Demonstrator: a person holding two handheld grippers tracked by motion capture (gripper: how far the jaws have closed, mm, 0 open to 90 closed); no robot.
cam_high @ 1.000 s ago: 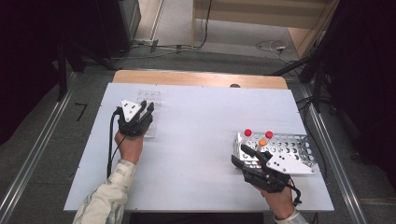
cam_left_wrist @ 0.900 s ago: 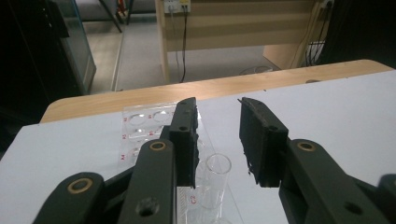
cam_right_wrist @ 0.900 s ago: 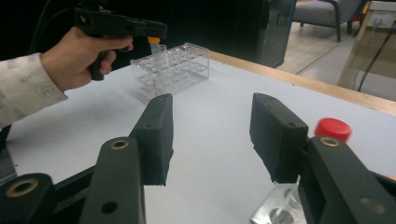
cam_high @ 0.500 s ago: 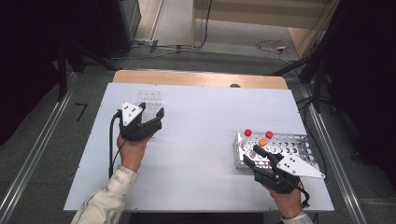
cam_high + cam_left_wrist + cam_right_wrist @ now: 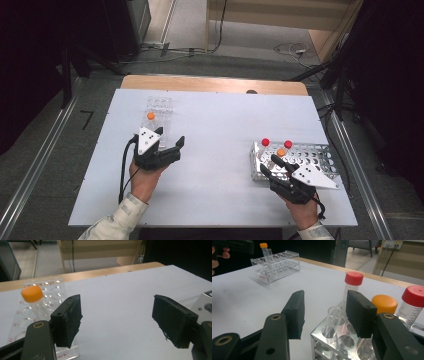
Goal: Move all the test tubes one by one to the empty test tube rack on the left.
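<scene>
A clear plastic rack [image 5: 159, 106] stands at the table's left with an orange-capped tube [image 5: 150, 116] upright in it. My left gripper [image 5: 177, 149] hovers just right of and nearer than that rack. Its jaws have just been opening and nothing is between them [image 5: 117, 320]. The tube [image 5: 32, 293] stands off to their left. At the right, a metal rack [image 5: 320, 156] holds two red-capped tubes [image 5: 265, 142] and an orange-capped one [image 5: 281, 152]. My right gripper [image 5: 270, 166] is open at the rack's near-left corner. An uncapped clear tube [image 5: 332, 316] stands between its jaws [image 5: 328, 312], untouched by the pads.
The white table [image 5: 220, 130] has a wooden strip [image 5: 210, 84] along its far edge. Beyond it are floor cables and dark equipment. In the right gripper view the clear rack [image 5: 275, 263] sits far off at the upper left.
The left gripper has come away from the clear rack, rightward and toward the person, with its jaws opened and the orange-capped tube left standing. The right gripper has sunk toward the metal rack's corner.
</scene>
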